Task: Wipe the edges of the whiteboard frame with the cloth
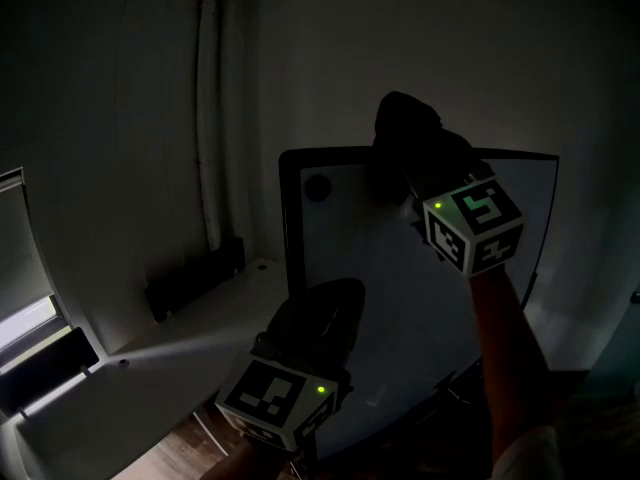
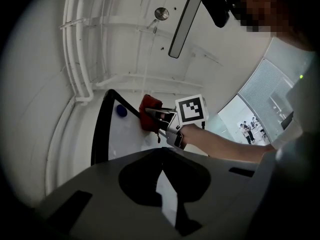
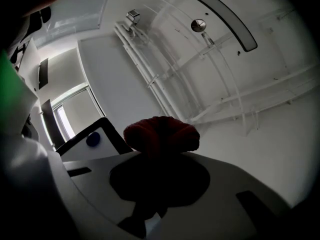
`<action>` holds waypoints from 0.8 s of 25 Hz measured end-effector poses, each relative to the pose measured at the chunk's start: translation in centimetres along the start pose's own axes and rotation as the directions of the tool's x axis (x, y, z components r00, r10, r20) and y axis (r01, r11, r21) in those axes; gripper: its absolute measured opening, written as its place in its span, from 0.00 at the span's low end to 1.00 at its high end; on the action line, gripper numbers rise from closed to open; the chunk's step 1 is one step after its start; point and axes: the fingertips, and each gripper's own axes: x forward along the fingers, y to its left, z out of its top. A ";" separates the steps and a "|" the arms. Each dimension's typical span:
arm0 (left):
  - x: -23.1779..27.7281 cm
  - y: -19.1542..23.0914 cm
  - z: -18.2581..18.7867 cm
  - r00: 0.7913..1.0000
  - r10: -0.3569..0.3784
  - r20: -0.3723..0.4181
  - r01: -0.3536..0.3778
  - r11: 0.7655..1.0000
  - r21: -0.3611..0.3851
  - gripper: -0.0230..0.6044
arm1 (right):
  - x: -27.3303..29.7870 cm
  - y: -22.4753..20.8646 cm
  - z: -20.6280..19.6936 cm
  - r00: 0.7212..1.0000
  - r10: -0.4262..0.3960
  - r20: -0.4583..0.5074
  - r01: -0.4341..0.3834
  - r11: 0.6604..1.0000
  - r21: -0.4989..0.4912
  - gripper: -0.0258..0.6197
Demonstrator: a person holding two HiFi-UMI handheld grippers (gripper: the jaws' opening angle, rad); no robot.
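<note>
The head view is dim. A whiteboard with a black frame [image 1: 286,230] stands ahead. My right gripper [image 1: 405,163] is raised at the frame's top edge, shut on a bunched red cloth [image 1: 405,118]. The left gripper view shows the cloth [image 2: 148,111] pressed on the board near its top frame edge [image 2: 100,129], beside a blue magnet [image 2: 120,111]. In the right gripper view the cloth [image 3: 160,134] bulges from the jaws, hiding the tips. My left gripper [image 1: 335,293] hangs lower, before the board's lower left, jaws together with nothing between them [image 2: 162,156].
White pipes [image 1: 210,118] run up the wall left of the board. A dark ledge [image 1: 195,278] sits on the wall below them, with a window [image 1: 20,258] at far left. A long ceiling light [image 2: 178,26] hangs overhead. Several people [image 2: 247,131] stand far off.
</note>
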 end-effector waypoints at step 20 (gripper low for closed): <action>7.4 -5.1 -1.9 0.995 -0.096 0.039 0.097 0.995 -0.008 0.05 | -0.4 -6.4 -6.2 0.976 0.157 -0.148 -0.139 0.982 0.126 0.12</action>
